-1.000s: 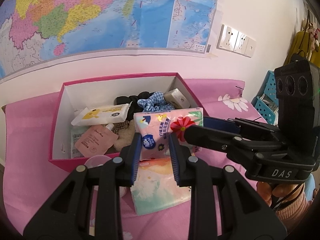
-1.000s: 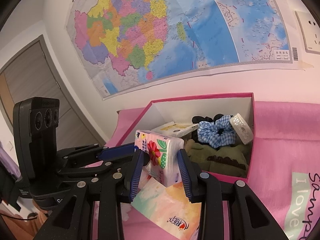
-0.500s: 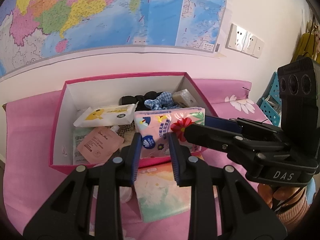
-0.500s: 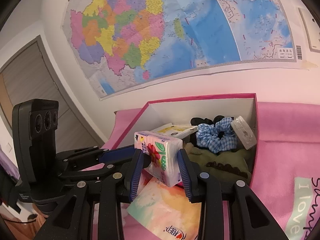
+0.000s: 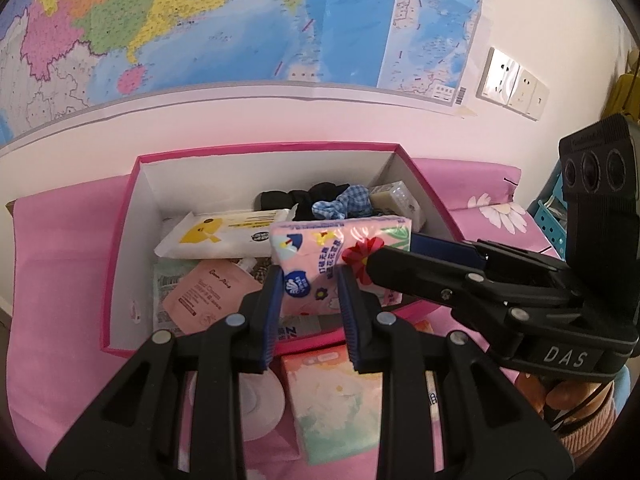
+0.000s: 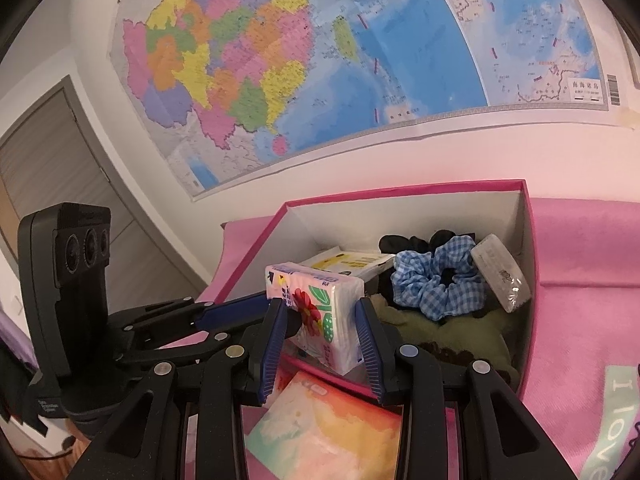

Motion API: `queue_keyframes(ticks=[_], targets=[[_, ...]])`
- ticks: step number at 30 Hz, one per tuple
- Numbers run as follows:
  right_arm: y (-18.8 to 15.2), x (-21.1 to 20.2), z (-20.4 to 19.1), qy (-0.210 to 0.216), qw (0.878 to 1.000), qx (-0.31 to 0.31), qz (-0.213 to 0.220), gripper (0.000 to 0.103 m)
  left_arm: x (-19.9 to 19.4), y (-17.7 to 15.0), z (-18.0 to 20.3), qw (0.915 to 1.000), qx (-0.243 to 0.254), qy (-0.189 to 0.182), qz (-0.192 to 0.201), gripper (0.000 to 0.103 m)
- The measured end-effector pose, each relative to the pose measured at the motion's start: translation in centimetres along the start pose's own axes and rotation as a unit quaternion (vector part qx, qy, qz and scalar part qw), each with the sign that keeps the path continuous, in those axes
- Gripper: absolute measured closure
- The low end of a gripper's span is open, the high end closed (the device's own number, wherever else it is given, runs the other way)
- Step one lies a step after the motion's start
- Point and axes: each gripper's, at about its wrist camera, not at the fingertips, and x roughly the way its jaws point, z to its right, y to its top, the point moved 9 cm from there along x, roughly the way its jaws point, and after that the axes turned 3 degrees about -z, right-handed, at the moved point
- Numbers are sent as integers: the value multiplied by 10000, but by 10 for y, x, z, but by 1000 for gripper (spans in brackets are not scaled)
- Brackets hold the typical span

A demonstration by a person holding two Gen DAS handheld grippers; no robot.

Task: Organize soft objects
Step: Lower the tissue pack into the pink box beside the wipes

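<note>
Both grippers clamp the floral tissue pack [image 5: 340,256]: left gripper [image 5: 310,312] on its near end, right gripper [image 6: 320,334] on the other. Since a second ago it has risen over the pink box's [image 5: 120,248] 6 o'clock rim, toward the checked scrunchie [image 6: 438,284]; release probably comes next.

Both wrist views look closely into the pink box [image 5: 120,264] [image 6: 532,264] from its near side, map-facing, left and right.

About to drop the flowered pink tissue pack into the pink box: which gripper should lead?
Probably left gripper: the tissue pack it shares with the right gripper faces the pink box's flatter left side.
</note>
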Motion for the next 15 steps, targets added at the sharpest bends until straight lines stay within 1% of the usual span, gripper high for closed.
queue_keyframes(ticks=[15], targets=[[5, 12, 7, -29, 10000, 63, -63, 68, 13, 6, -10, 9999, -115, 34, -94, 74]])
